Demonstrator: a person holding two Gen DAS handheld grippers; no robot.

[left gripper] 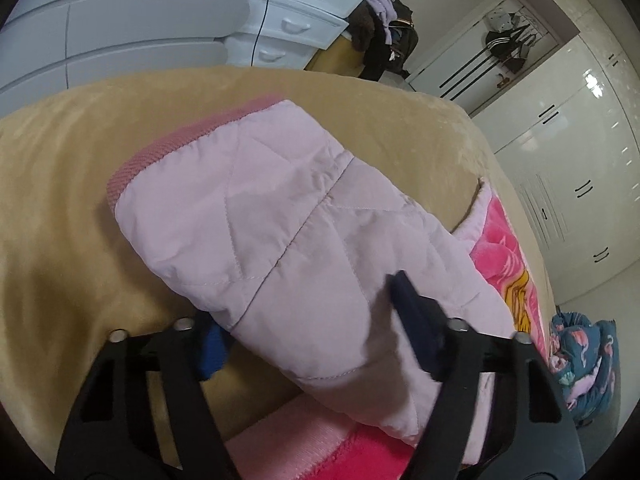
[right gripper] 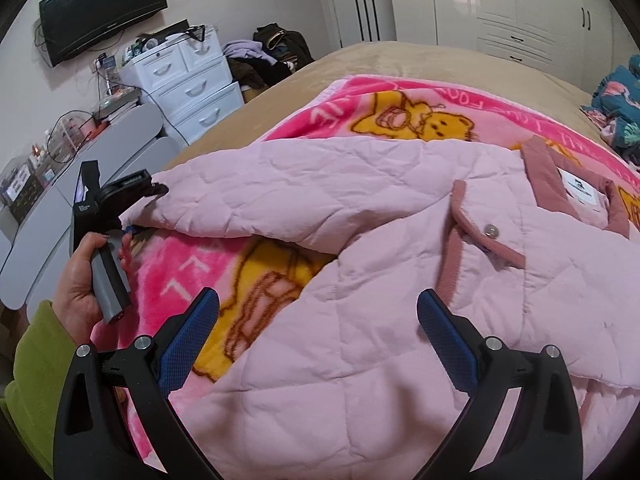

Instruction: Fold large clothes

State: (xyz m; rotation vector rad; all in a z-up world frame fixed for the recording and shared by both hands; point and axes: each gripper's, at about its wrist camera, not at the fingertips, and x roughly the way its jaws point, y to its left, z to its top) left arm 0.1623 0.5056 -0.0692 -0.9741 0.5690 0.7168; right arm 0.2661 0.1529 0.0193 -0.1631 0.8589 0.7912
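Currently folding, early stage | pink quilted jacket (right gripper: 360,280) lying mid-frame on cartoon blanket (right gripper: 400,104), body unfolded | left gripper (left gripper: 304,320) pinching sleeve (left gripper: 260,208), lifting it | right gripper (right gripper: 318,320) hovering agape, empty

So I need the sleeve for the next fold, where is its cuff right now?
In the left wrist view the cuff lies upper left on the tan bedspread, far end of the sleeve from the left hand-held gripper.

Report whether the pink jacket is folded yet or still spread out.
Mostly spread. The pink jacket lies across the blanket; only its sleeve, in the left gripper, is lifted.
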